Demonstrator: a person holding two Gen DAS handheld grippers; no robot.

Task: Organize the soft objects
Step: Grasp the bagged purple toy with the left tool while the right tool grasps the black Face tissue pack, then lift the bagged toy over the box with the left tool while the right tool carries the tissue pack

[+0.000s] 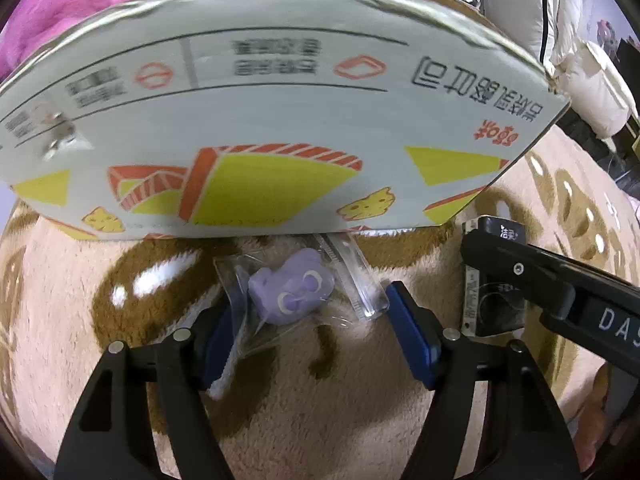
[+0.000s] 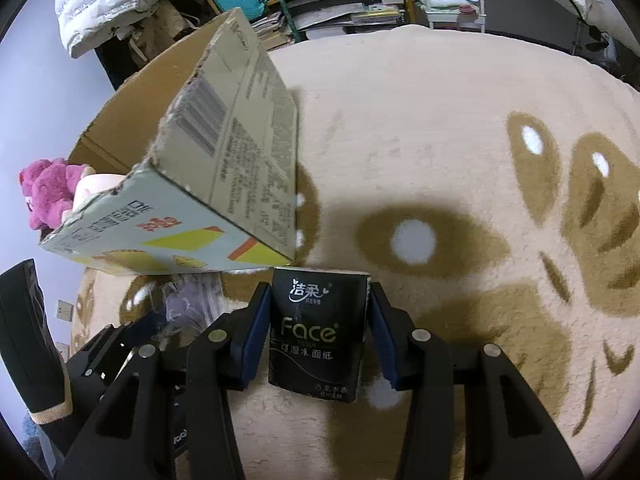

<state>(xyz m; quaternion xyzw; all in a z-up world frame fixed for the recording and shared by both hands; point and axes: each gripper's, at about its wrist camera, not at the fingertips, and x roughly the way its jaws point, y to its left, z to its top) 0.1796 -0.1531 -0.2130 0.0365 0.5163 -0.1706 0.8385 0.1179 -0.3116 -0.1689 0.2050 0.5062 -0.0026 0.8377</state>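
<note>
Left wrist view: my left gripper (image 1: 310, 328) stands open around a lilac soft toy in a clear plastic bag (image 1: 291, 293) on the beige plush rug (image 1: 320, 408), just before the printed cardboard box (image 1: 280, 120). Right wrist view: my right gripper (image 2: 316, 334) clamps a black tissue pack (image 2: 316, 332) beside that box.

Hidden and blurred parts
The cardboard box (image 1: 256, 120) print is smeared by blur; the pink plush (image 2: 48, 192) is half hidden behind its wall; the tissue pack (image 1: 492, 280) is partly covered

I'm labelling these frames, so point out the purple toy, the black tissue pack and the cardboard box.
purple toy (image 1: 290, 294), left wrist view, its face.
black tissue pack (image 2: 316, 332), right wrist view, front label.
cardboard box (image 1: 280, 92), left wrist view, printed side.
</note>
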